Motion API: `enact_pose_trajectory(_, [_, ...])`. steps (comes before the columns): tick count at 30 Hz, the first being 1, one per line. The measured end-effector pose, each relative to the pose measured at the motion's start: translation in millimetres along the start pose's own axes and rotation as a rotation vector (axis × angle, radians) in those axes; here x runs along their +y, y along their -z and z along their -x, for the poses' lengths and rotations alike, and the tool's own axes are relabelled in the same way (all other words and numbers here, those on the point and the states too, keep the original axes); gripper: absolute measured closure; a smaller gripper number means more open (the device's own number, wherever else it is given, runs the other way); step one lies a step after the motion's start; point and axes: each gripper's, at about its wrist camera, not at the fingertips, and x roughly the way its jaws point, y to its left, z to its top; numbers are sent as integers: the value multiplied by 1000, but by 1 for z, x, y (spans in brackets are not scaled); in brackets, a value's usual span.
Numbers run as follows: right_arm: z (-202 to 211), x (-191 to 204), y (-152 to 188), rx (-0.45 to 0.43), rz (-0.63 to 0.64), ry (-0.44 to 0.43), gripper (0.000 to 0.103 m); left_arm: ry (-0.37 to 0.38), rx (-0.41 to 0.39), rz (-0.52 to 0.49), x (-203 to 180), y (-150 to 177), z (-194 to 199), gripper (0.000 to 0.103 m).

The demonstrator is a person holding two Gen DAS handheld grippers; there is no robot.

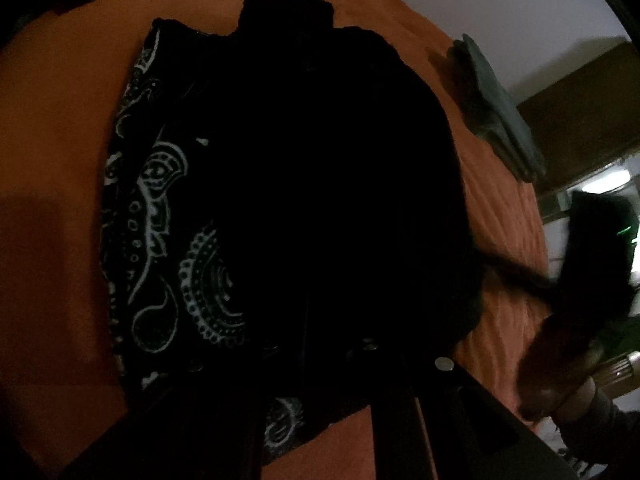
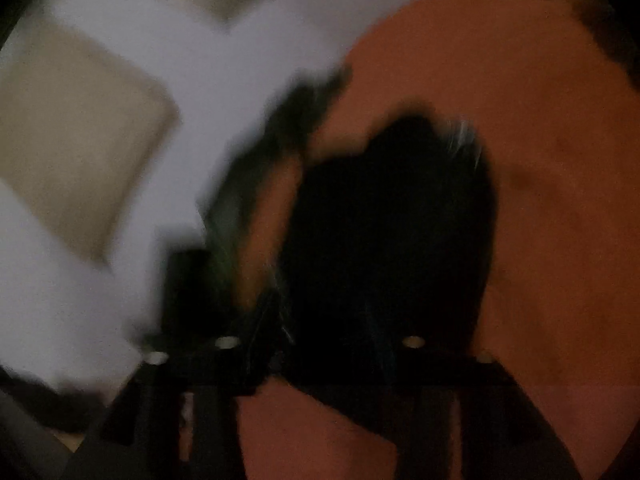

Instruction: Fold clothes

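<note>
Your black paisley garment (image 1: 168, 216) lies spread across the middle of the orange bed (image 1: 52, 200), with folded green clothes (image 1: 500, 112) near its far right edge. Dark fabric covers your left gripper (image 1: 320, 400) and right gripper (image 2: 320, 360); whether either is clamped, you cannot tell.

Motion blur smears the whole right wrist view; the left gripper's fingers (image 1: 256, 412) merge into the black garment (image 1: 312, 184), perhaps gripping it.
</note>
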Motion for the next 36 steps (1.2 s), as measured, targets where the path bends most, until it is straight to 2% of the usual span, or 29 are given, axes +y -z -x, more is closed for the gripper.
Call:
enact_pose_trajectory(2, [-17,-9,19,67,16,115,103,-2,-13,-3,8,2,5,94])
enact_pose_trajectory(3, [-25,-13,27,95,23,168,103,-14,-22,-8,17,0,8,94])
enact_pose_trajectory(5, [-11,-24,26,31,28,177,103,-21,-34,-5,21,2,15,94])
enact_pose_trajectory(12, [10,8,25,38,138,169,101,2,-64,43,-2,28,47,94])
enact_pose_trajectory(15, [12,38,36,59,174,140,101,13,-74,63,-12,38,60,93])
enact_pose_trajectory(17, [9,57,45,86,213,133,101,41,-48,52,-22,50,57,93])
enact_pose_trajectory(18, [8,60,51,96,236,163,101,55,-35,46,-28,56,53,93])
enact_pose_trajectory(19, [7,56,53,96,235,185,101,64,-26,38,-33,62,48,93])
enact_pose_trajectory(21, [5,49,57,95,232,227,101,26,-48,21,-36,67,35,93])
enact_pose_trajectory(25, [11,17,50,83,126,213,101,-14,-97,3,-26,69,22,93])
enact_pose_trajectory(32, [16,11,48,88,116,204,101,-141,-236,87,-9,89,49,93])
enact_pose_trajectory(35, [13,10,50,93,115,197,101,-94,-198,114,-2,89,47,93])
enact_pose_trajectory(36, [13,10,49,94,114,195,101,-78,-189,130,12,93,56,93])
